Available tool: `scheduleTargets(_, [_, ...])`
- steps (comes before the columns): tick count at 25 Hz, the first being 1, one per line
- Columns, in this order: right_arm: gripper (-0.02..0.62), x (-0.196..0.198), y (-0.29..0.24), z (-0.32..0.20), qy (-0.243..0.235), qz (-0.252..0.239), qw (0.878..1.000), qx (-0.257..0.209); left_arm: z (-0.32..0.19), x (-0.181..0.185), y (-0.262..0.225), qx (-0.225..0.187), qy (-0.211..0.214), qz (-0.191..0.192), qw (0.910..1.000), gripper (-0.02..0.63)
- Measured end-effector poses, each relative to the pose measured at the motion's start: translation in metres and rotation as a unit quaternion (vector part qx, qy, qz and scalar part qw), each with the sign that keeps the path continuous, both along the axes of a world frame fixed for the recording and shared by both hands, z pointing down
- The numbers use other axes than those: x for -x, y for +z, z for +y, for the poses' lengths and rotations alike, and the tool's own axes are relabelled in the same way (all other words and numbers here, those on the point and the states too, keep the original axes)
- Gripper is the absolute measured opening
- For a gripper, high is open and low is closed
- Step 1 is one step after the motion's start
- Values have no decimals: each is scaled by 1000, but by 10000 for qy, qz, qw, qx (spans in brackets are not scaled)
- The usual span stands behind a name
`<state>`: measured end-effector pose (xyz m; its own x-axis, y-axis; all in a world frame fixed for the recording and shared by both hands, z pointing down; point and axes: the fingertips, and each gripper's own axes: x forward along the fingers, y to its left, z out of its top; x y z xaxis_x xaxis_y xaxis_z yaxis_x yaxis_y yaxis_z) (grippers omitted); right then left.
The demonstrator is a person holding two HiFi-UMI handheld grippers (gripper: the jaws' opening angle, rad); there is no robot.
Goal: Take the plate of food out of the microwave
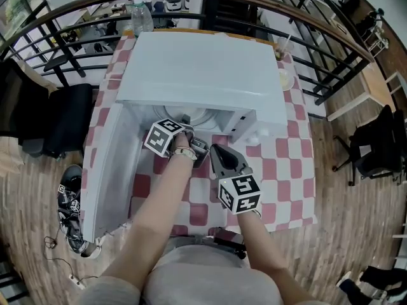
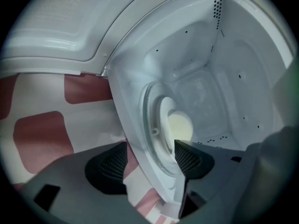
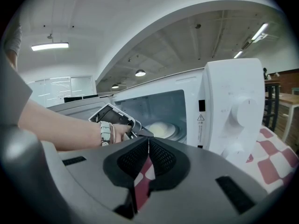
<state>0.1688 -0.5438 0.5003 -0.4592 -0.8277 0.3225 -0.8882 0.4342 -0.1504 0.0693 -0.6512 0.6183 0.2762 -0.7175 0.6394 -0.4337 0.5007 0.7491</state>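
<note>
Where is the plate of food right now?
The plate sits inside the open microwave, on its turntable; the left gripper view shows it just ahead of the open left gripper.

Plate (image 2: 164, 118) of food (image 2: 181, 127) sat inside the open microwave (image 1: 197, 68).
The white plate held a pale, creamy mound and lay on the round turntable (image 2: 148, 148); the white microwave's door (image 1: 105, 176) stood wide.

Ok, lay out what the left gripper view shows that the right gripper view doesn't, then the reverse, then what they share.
Only the left gripper view: the left gripper seen along its own jaws, wide apart and gripping nothing, and the glass tray under the plate of food.
Only the right gripper view: the right gripper with its jaws shut and empty, the dials, the person's arm, and a ceiling light.
Both: the microwave, the plate of food, and the checked tablecloth.
</note>
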Motion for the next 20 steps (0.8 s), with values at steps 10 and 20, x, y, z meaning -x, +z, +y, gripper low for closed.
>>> scheduleTargets(10, [26,-15,7,1,199,57,9997,116,-8,-4,8,-23,-163,249,9996,308])
scheduleTargets(20, [26,-21,9,8,241,63,9996,153,3,-3,10,15,-227,468,9986,301])
